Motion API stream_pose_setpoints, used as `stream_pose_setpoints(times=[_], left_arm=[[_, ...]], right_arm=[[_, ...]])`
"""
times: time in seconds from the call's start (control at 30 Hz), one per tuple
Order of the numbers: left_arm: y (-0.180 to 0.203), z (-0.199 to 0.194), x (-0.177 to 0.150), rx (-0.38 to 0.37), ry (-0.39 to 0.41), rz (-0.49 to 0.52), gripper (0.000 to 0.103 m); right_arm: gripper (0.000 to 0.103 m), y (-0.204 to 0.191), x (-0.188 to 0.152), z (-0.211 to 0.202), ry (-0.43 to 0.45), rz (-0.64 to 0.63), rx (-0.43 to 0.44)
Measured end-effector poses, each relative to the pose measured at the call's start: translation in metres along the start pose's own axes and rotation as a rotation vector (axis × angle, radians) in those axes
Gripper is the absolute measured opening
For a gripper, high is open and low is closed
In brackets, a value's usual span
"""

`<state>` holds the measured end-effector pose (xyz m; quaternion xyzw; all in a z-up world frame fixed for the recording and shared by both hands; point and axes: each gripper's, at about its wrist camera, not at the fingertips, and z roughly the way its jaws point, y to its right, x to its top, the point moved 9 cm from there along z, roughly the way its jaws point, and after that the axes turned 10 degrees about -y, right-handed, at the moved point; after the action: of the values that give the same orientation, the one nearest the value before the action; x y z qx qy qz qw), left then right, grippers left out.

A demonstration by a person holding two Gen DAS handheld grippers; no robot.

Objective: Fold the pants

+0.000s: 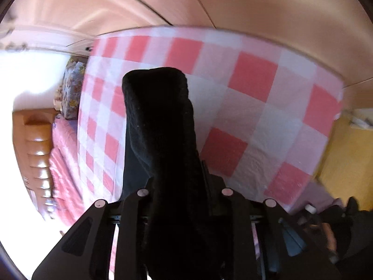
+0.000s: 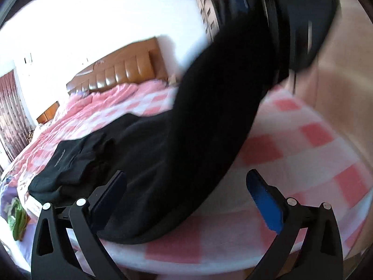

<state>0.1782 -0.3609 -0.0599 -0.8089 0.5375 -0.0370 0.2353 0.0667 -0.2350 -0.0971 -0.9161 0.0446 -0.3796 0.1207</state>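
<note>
Black pants (image 1: 163,140) are filling the left gripper (image 1: 184,200), its jaws pinching a bunched leg and lifting it over the checked bedspread (image 1: 256,107), likely for carrying it across as a fold. Right gripper (image 2: 186,186) is standing wide, holding nothing, pants (image 2: 144,144) draping near its fingers on the bed. Small pale lettering on the far-left fabric is proving unreadable

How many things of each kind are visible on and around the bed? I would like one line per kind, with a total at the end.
Black pants: 1
Pink-and-white checked blanket: 1
Brown padded headboard: 1
Floral pillow: 1
Tongs: 2, the left tongs shut on the pants, the right tongs open
Total: 6
</note>
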Motion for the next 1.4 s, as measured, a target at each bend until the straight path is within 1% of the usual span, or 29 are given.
stream_pose_setpoints(times=[0.03,0.07,0.1,0.13,0.2,0.27,0.33,0.4,0.43,0.5,0.53,0.6,0.63,0.7,0.73,0.8,0.87,0.9,0.97,1.1,1.13,1.17,1.2,1.23,1.27,1.3,1.33,1.37,1.4], left_arm=[[-0.008,-0.009,-0.008,-0.022,0.03,-0.026,0.024],[-0.015,-0.018,-0.014,-0.041,0.059,-0.049,0.024],[-0.03,-0.031,-0.031,-0.082,0.112,-0.091,0.024],[-0.041,-0.039,-0.041,-0.108,0.146,-0.122,0.023],[-0.065,-0.056,-0.073,-0.16,0.225,-0.197,0.023],[-0.092,-0.071,-0.12,-0.232,0.316,-0.301,0.023],[-0.126,-0.072,-0.182,-0.321,0.408,-0.428,0.022],[-0.158,-0.053,-0.235,-0.386,0.476,-0.548,0.022],[-0.173,-0.036,-0.274,-0.429,0.514,-0.638,0.022],[-0.191,0.006,-0.336,-0.486,0.569,-0.764,0.022],[-0.195,0.029,-0.362,-0.53,0.58,-0.831,0.022],[-0.198,0.065,-0.398,-0.609,0.628,-0.923,0.022],[-0.199,0.093,-0.421,-0.654,0.642,-0.995,0.022],[-0.193,0.132,-0.443,-0.753,0.68,-1.078,0.022],[-0.187,0.159,-0.45,-0.813,0.697,-1.118,0.022],[-0.175,0.191,-0.453,-0.882,0.716,-1.161,0.022],[-0.166,0.212,-0.453,-0.947,0.765,-1.192,0.023],[-0.165,0.215,-0.455,-0.98,0.815,-1.201,0.023],[-0.163,0.215,-0.458,-0.995,0.869,-1.212,0.023],[-0.154,0.197,-0.465,-0.93,0.932,-1.235,0.023],[-0.151,0.197,-0.466,-0.914,0.932,-1.237,0.023],[-0.151,0.204,-0.468,-0.914,0.928,-1.244,0.028],[-0.15,0.212,-0.472,-0.91,0.908,-1.278,0.033],[-0.148,0.224,-0.48,-0.888,0.89,-1.315,0.041],[-0.151,0.231,-0.488,-0.86,0.88,-1.355,0.051],[-0.153,0.232,-0.504,-0.825,0.89,-1.413,0.056],[-0.155,0.232,-0.515,-0.8,0.899,-1.451,0.07],[-0.157,0.232,-0.532,-0.721,0.879,-1.517,0.083],[-0.157,0.229,-0.548,-0.614,0.839,-1.576,0.084]], right_arm=[[0.099,-0.008,0.0,0.005,-0.01,-0.017,0.002],[0.099,-0.019,-0.001,0.011,-0.017,-0.054,-0.018],[0.099,-0.027,-0.002,0.013,-0.026,-0.088,-0.037],[0.099,-0.034,-0.003,0.016,-0.032,-0.125,-0.062],[0.099,-0.048,-0.004,0.021,-0.014,-0.23,-0.172],[0.099,-0.056,-0.004,0.02,0.012,-0.307,-0.26],[0.099,-0.065,0.0,0.013,0.049,-0.353,-0.318],[0.099,-0.077,0.003,0.004,0.091,-0.402,-0.368],[0.099,-0.084,0.005,0.003,0.11,-0.425,-0.383],[0.099,-0.103,0.008,-0.005,0.147,-0.491,-0.414],[0.099,-0.114,0.007,-0.003,0.158,-0.523,-0.421],[0.099,-0.136,0.005,-0.002,0.174,-0.597,-0.441],[0.099,-0.144,0.002,0.001,0.175,-0.633,-0.45],[0.099,-0.158,-0.001,0.015,0.16,-0.699,-0.498],[0.099,-0.156,0.001,0.028,0.154,-0.715,-0.52],[0.099,-0.15,0.003,0.033,0.126,-0.72,-0.541],[0.099,-0.144,0.005,0.034,0.108,-0.702,-0.539],[0.099,-0.145,0.005,0.033,0.108,-0.7,-0.535],[0.099,-0.149,0.005,0.03,0.124,-0.716,-0.554],[0.099,-0.162,-0.004,0.026,0.141,-0.752,-0.561],[0.099,-0.164,-0.005,0.027,0.137,-0.767,-0.554],[0.099,-0.166,-0.009,0.029,0.13,-0.78,-0.541],[0.099,-0.168,-0.012,0.029,0.117,-0.803,-0.522],[0.098,-0.17,-0.015,0.026,0.113,-0.818,-0.514],[0.098,-0.171,-0.017,0.02,0.111,-0.834,-0.477],[0.098,-0.172,-0.018,0.016,0.107,-0.838,-0.441],[0.098,-0.172,-0.02,0.009,0.094,-0.83,-0.369],[0.098,-0.171,-0.021,-0.001,0.071,-0.799,-0.256],[0.098,-0.167,-0.019,-0.009,0.055,-0.755,-0.157]])
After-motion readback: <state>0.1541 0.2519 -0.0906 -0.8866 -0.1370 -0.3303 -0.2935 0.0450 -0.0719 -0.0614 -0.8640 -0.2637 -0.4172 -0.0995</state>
